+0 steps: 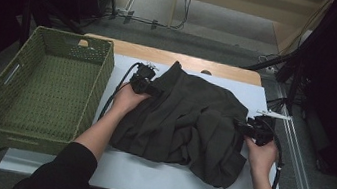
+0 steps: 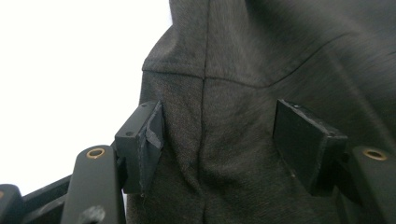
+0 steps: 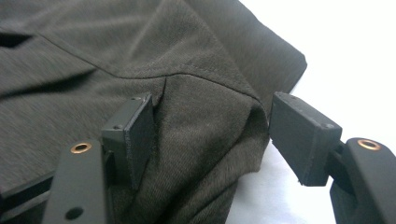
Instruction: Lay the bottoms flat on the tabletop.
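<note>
We are at the grasping stage of handling a dark olive-brown garment (image 1: 187, 122), which lies crumpled in a heap on the white sheet (image 1: 144, 174) that covers the table, just right of the green woven basket (image 1: 40, 90). Our left gripper (image 1: 150, 87) sits at the garment's far left edge, and in the left gripper view its jaws stand partly apart with a seamed fold of cloth (image 2: 210, 140) between them; the left pad appears to brush the fabric, the right pad stands clear, so nothing is clamped. Our right gripper (image 1: 245, 127) is at the garment's right edge, and in the right gripper view a hemmed corner (image 3: 210, 126) bulges between its parted jaws, with the right pad apart from it. As we judge it, both sides are set for a pinch that has not been made. The next move calls for closing each pair of jaws firmly on its fold, taking enough layers that the cloth does not slip, then lifting both hands together, whether to spread the garment or carry it toward the basket. The wooden table (image 1: 172, 57) shows at the far edge of the sheet. Beyond it the room is dim, with grey floor, trailing cables (image 1: 187, 6) and dark stands at the sides.
</note>
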